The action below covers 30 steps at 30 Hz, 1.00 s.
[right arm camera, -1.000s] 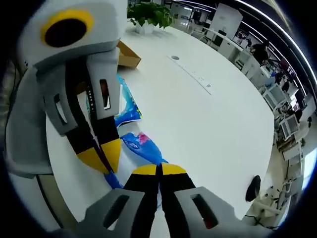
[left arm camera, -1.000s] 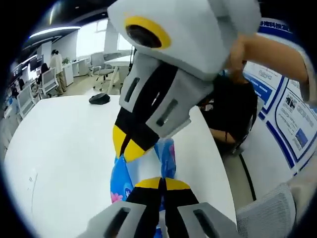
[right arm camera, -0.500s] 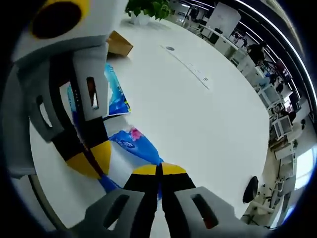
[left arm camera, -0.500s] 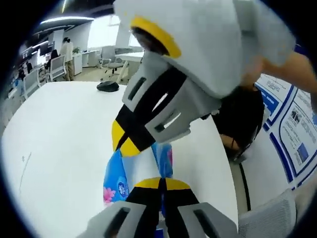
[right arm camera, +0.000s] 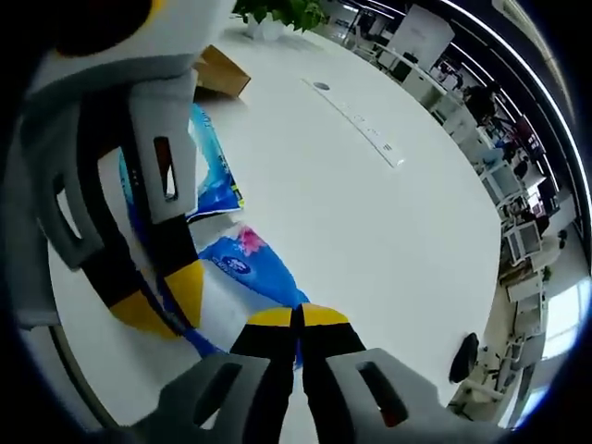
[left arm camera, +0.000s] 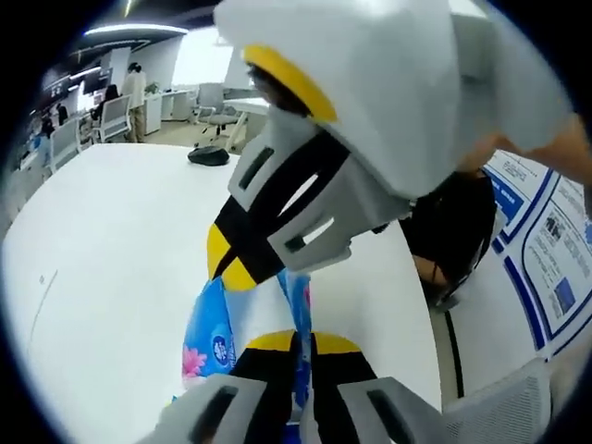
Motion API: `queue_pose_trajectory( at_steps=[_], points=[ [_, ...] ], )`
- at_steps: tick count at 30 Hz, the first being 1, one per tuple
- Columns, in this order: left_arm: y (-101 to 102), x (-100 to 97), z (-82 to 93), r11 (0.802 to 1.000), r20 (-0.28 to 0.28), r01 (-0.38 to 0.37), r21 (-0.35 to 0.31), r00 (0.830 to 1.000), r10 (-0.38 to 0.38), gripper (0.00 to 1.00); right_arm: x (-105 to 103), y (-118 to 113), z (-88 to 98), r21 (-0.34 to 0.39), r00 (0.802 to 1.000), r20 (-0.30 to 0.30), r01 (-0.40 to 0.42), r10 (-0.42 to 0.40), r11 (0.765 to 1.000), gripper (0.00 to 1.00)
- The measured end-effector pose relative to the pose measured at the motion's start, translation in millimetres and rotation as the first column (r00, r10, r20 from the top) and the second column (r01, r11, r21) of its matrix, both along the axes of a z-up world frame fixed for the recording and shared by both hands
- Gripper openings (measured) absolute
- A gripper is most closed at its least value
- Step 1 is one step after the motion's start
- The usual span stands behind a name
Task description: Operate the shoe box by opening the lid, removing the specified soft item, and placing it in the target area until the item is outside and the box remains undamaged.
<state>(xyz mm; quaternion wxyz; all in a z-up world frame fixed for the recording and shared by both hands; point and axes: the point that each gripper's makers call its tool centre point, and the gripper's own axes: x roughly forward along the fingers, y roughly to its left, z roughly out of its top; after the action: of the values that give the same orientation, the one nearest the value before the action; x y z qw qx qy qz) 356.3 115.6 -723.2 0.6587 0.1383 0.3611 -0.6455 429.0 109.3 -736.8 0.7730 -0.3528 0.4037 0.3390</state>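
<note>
The soft item is a blue printed plastic packet [left arm camera: 209,335], held over the white table [left arm camera: 111,240]. My left gripper [left arm camera: 301,344] is shut on its near edge. My right gripper [left arm camera: 231,265] reaches in from the upper right, its yellow tips pinched on the packet's top. In the right gripper view, my right gripper [right arm camera: 298,319] is shut on the packet [right arm camera: 248,266], and my left gripper [right arm camera: 166,301] clamps its other end from the left. More blue wrapper [right arm camera: 211,176] shows behind the left gripper; I cannot tell if it is the same packet. The brown cardboard shoe box [right arm camera: 220,72] lies far back on the table.
A black mouse-like object [left arm camera: 208,155] lies at the table's far end. A flat power strip [right arm camera: 363,122] and a potted plant [right arm camera: 277,11] are on the table beyond the box. Office chairs [left arm camera: 104,118] and a blue poster board [left arm camera: 546,250] stand around it.
Both grippers stay shut on the packet. The left gripper has drifted slightly left and lower in the right gripper view, and both cameras have shifted a little.
</note>
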Motion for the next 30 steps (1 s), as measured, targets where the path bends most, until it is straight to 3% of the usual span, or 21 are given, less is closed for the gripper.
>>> queue_pose_trajectory(
  at_steps=[6, 15, 18, 22, 30],
  points=[
    [2, -2.3, 1.5, 1.0, 0.021, 0.008, 0.003, 1.0, -0.008, 0.1, -3, -3, 3.4, -0.001, 1.0, 0.003, 0.003, -0.003, 1.0, 0.0],
    [9, -5.4, 15.7, 1.0, 0.056, 0.014, -0.002, 0.998, -0.014, 0.2, -14, 3, 16.7, 0.026, 1.0, 0.012, -0.006, 0.006, 1.0, 0.11],
    [17, -5.0, 21.1, 1.0, 0.081, 0.005, 0.012, 0.997, -0.006, 0.25, -17, 3, 22.3, 0.048, 0.999, -0.006, 0.054, -0.054, 0.997, 0.19],
    [29, -5.3, 32.5, 0.999, 0.054, -0.035, 0.01, 0.998, 0.034, 0.29, -20, 5, 31.9, 0.077, 0.998, 0.008, 0.066, -0.067, 0.995, 0.24],
    [62, 1.0, 49.0, 0.995, 0.09, -0.096, 0.018, 0.992, 0.093, 0.39, -30, 9, 43.9, 0.105, 0.995, 0.006, 0.102, -0.103, 0.989, 0.38]
  ],
)
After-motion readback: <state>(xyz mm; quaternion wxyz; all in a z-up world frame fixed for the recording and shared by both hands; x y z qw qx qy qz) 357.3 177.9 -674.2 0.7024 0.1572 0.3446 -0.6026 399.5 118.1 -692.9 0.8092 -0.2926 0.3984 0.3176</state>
